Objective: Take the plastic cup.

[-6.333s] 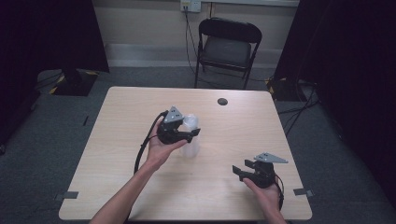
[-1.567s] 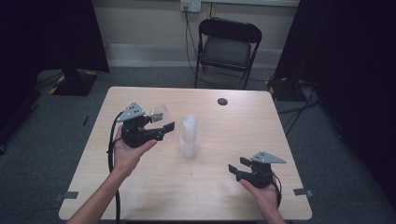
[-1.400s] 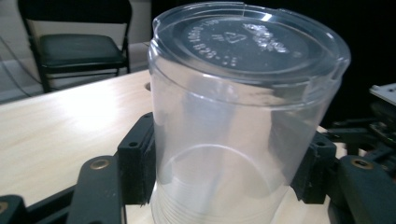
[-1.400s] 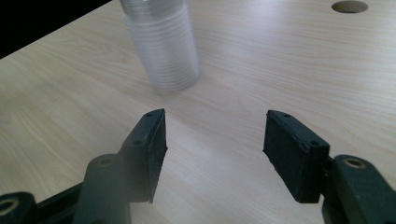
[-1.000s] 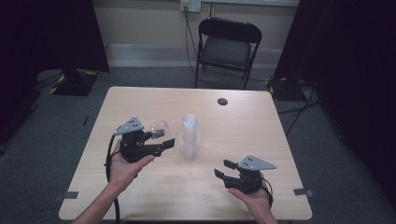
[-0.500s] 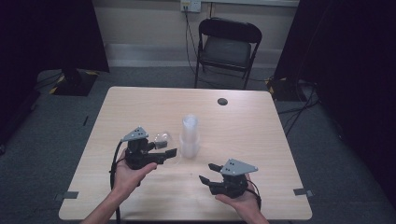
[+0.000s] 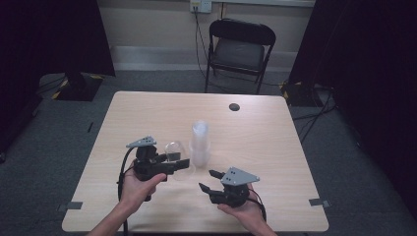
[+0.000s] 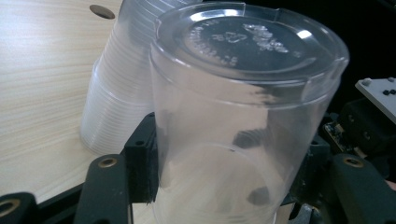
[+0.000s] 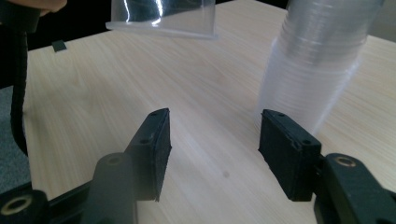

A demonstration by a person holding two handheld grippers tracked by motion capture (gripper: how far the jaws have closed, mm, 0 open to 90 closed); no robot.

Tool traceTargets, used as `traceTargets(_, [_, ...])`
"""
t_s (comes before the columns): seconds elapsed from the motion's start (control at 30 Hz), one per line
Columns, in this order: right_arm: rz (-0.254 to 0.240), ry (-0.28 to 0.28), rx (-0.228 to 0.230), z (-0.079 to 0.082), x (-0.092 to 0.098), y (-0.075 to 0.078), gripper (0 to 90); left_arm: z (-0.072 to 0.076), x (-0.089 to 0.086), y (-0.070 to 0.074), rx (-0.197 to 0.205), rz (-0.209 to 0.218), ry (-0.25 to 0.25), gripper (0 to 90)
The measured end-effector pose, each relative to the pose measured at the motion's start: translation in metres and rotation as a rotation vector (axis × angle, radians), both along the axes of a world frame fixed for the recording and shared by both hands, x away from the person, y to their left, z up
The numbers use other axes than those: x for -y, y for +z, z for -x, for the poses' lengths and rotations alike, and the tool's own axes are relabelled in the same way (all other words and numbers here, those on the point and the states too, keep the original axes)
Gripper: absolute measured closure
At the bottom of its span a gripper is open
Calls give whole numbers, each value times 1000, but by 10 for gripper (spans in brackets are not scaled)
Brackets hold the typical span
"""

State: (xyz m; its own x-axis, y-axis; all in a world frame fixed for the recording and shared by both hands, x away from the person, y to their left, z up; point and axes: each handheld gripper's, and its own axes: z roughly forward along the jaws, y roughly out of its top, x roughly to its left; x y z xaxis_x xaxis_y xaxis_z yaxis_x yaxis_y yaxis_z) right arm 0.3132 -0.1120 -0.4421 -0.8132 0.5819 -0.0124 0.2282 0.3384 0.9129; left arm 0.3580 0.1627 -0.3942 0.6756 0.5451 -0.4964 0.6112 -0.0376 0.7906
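A clear plastic cup [image 7: 173, 150] [image 8: 243, 116], held upside down and a little tilted, sits between the jaws of my left gripper [image 7: 179, 164] [image 8: 229, 172]. The pads press on both its sides and have just been closing further on it. The cup hangs low over the table, left of a tall stack of clear cups [image 7: 199, 140] [image 8: 116, 93] [image 9: 317, 70] standing mouth down mid-table. My right gripper [image 7: 209, 179] [image 9: 212, 149] is open in front of the stack with nothing between its pads [image 9: 156, 149]. Its jaws have just narrowed slightly. The held cup's rim [image 9: 163, 16] shows at the top of the right gripper view.
A small dark round disc [image 7: 234, 106] lies near the table's far edge [image 7: 196, 93]. A black folding chair [image 7: 239, 49] stands behind the table. A cable [image 7: 121, 172] trails from the left gripper toward the front edge.
The left gripper took a cup off the stack, carried it left, then brought it down and nearer the front. The right gripper slid left toward the middle.
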Motion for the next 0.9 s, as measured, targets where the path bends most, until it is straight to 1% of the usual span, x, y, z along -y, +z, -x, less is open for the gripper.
traceTargets(0.03, [0,2,15,0,-2,0,464,0,1,-1,-11,5,5,411])
traceTargets(0.07, [0,2,15,0,-2,0,464,0,0,-1,-19,8,3,411])
traceTargets(0.1, [-8,4,33,0,-6,0,480,-1,1,-2,-27,9,-1,417])
traceTargets(0.13, [-9,7,42,0,-8,1,495,-1,1,-4,-54,28,-5,417])
traceTargets(0.17, [-9,7,42,0,-8,1,495,-1,1,-4,-54,28,-5,418])
traceTargets(0.2, [-6,8,58,0,-9,1,500,-1,2,-6,-66,35,-9,418])
traceTargets(0.23, [-3,9,67,0,-11,3,511,-2,2,-7,-74,33,-9,418])
traceTargets(0.27, [-9,13,75,-1,-14,4,530,-2,2,-8,-71,21,-5,418])
traceTargets(0.3, [-9,13,75,-1,-14,4,530,-3,2,-9,-76,23,0,418])
traceTargets(0.33, [0,14,88,-2,-15,6,536,-4,1,-11,-85,33,-2,419])
traceTargets(0.37, [6,11,89,-3,-19,7,546,-5,0,-12,-102,42,-1,425])
traceTargets(0.4, [6,11,89,-3,-19,7,546,-6,-1,-13,-108,43,-2,425])
traceTargets(0.43, [13,7,106,-4,-22,8,556,-6,-2,-14,-114,54,-1,429])
traceTargets(0.5, [12,12,113,-5,-24,8,561,-8,-3,-15,-134,80,-9,430])
traceTargets(0.53, [11,12,130,-6,-27,8,581,-8,-4,-15,-145,94,-10,430])
traceTargets(0.57, [11,12,130,-6,-27,8,581,-8,-4,-15,-145,94,-10,430])
traceTargets(0.6, [11,13,137,-6,-29,8,583,-7,-4,-14,-149,103,-15,430])
traceTargets(0.63, [5,10,154,-7,-31,7,594,-7,-3,-13,-155,116,-19,430])
traceTargets(0.67, [5,10,154,-7,-31,7,594,-7,-3,-13,-155,116,-19,430])
traceTargets(0.7, [3,7,175,-6,-32,7,614,-6,-3,-12,-152,117,-21,430])
traceTargets(0.73, [3,7,175,-6,-32,7,614,-6,-2,-11,-152,118,-26,430])
traceTargets(0.8, [-16,10,206,-5,-32,8,631,-4,1,-10,-158,133,-36,430])
traceTargets(0.87, [-32,3,224,-4,-31,9,642,-4,2,-10,-171,153,-43,430])
traceTargets(0.9, [-32,1,231,-3,-30,9,644,-4,3,-10,-175,160,-46,430])
